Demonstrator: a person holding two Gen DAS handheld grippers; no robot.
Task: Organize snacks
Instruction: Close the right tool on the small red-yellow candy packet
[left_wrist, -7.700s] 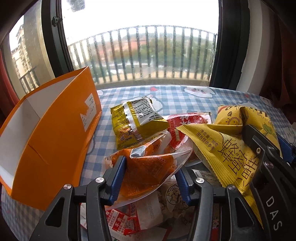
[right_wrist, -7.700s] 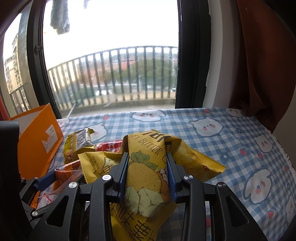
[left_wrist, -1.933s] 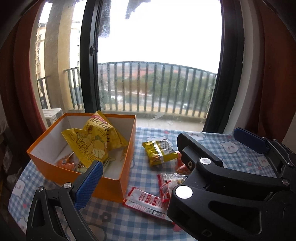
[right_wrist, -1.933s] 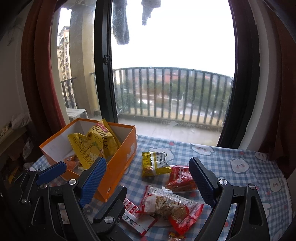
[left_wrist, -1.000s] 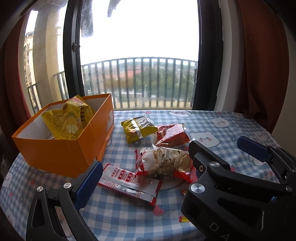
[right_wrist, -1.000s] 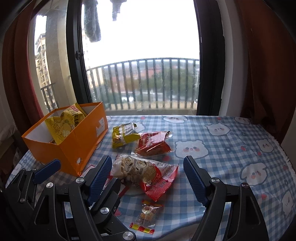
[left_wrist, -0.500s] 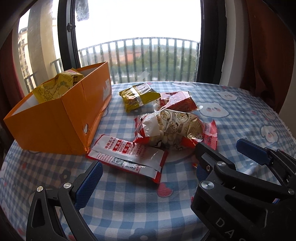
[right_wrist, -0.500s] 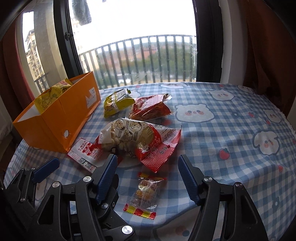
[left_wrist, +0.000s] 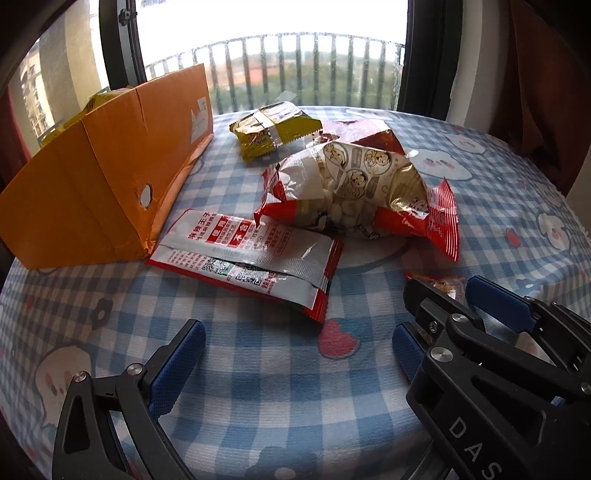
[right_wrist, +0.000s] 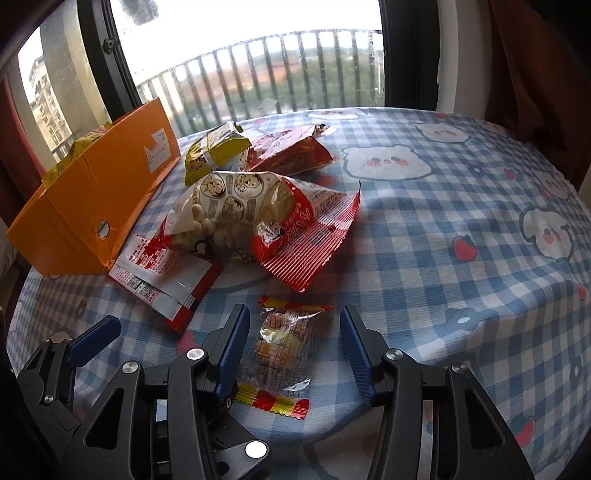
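Left wrist view: left gripper (left_wrist: 291, 354) is hovering over bare checked cloth on the surface (left_wrist: 258, 387), fingers (left_wrist: 173, 365) spread wide with nothing between them. A flat red-and-white packet (left_wrist: 251, 262) is lying just ahead, its near corner beside the orange box (left_wrist: 103, 173). A puffed bag (left_wrist: 362, 192) of small white pieces is resting partly on that packet's far edge. A yellow pack (left_wrist: 273, 129) and a red pack (left_wrist: 362, 133) are lying behind it. Yellow bags (left_wrist: 92, 107) are showing above the box rim. The right gripper (left_wrist: 454, 314) is intruding at lower right, with a small wrapper only partly showing behind it.

Right wrist view: right gripper (right_wrist: 291, 347) is straddling a small clear candy pack (right_wrist: 284, 350) with red-and-yellow crimped ends, lying flat on the surface (right_wrist: 443, 240). Its fingers (right_wrist: 232, 347) have just been closing; they are standing either side of the pack, apart from it, not pinching. The puffed bag (right_wrist: 258, 218) is lying beyond, overlapping the flat packet (right_wrist: 162, 277). The yellow pack (right_wrist: 214, 151) and red pack (right_wrist: 291, 151) are sitting farther back, touching each other. The box (right_wrist: 92, 199) is standing at left, with yellow bags (right_wrist: 81, 147) inside. One blue finger of the left gripper (right_wrist: 92, 339) is showing at lower left.
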